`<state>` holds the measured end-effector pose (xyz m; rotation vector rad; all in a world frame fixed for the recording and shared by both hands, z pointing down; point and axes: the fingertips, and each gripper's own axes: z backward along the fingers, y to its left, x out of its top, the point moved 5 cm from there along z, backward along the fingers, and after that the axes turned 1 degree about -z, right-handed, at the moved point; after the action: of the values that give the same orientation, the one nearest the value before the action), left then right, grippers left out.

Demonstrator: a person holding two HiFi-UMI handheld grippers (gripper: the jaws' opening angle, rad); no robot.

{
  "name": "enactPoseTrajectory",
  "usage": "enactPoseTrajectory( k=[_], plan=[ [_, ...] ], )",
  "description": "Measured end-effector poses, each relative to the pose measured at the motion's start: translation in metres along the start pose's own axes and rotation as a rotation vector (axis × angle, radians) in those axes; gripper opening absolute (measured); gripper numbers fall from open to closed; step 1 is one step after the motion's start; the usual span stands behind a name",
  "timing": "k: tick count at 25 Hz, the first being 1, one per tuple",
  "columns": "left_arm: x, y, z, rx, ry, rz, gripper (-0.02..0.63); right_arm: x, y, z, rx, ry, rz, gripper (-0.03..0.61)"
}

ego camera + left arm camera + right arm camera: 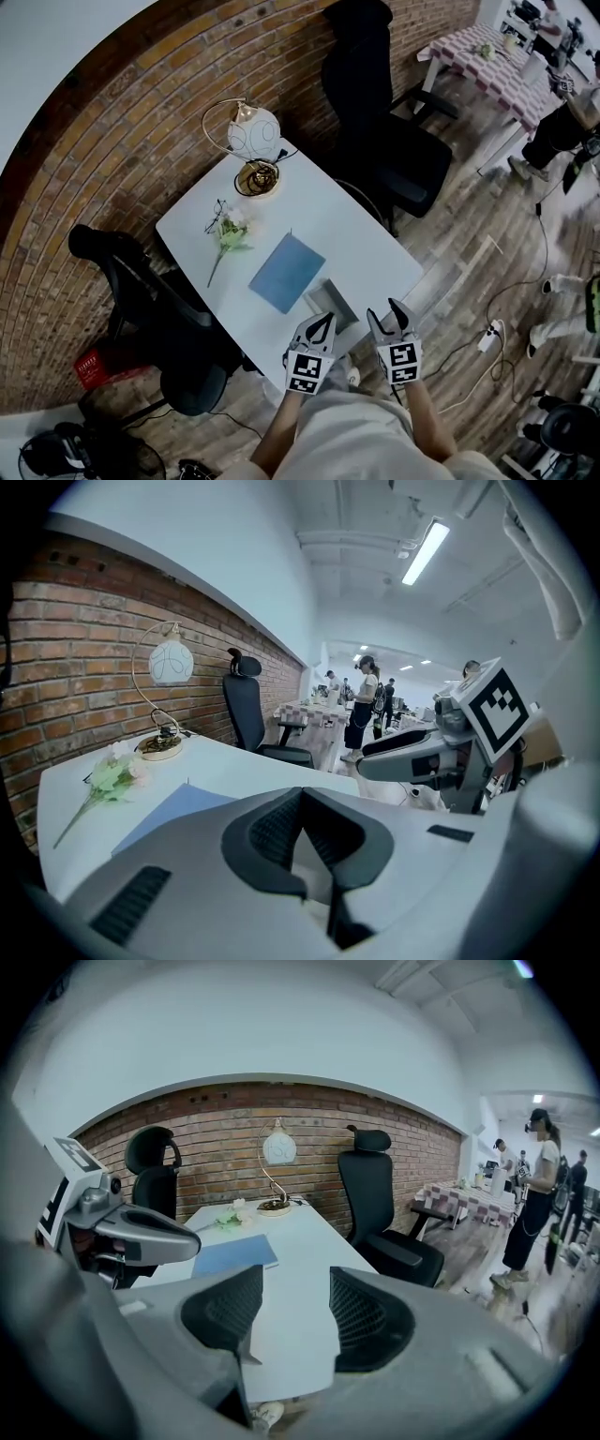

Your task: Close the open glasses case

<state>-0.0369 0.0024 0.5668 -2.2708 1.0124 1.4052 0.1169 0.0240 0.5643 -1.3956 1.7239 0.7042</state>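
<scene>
The open glasses case, a grey box, lies near the front edge of the white table; only the head view shows it. My left gripper hovers just in front of the case, its fingertips meeting, with nothing held. To its right my right gripper hangs at the table's front corner, beside the case and apart from it. Its jaws stand open and empty. Each gripper view also catches the other gripper from the side: the right gripper and the left gripper.
A blue notebook lies just beyond the case, a flower and a globe lamp farther back. Black office chairs stand at the right and left of the table. A power strip lies on the floor. People stand in the background.
</scene>
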Motion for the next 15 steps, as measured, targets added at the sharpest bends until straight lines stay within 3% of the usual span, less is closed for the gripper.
enactPoseTrajectory(
  k=[15],
  plan=[
    [-0.033, 0.006, -0.032, -0.066, 0.094, 0.020, 0.003, -0.033, 0.006, -0.033, -0.001, 0.109, -0.022, 0.225]
  ],
)
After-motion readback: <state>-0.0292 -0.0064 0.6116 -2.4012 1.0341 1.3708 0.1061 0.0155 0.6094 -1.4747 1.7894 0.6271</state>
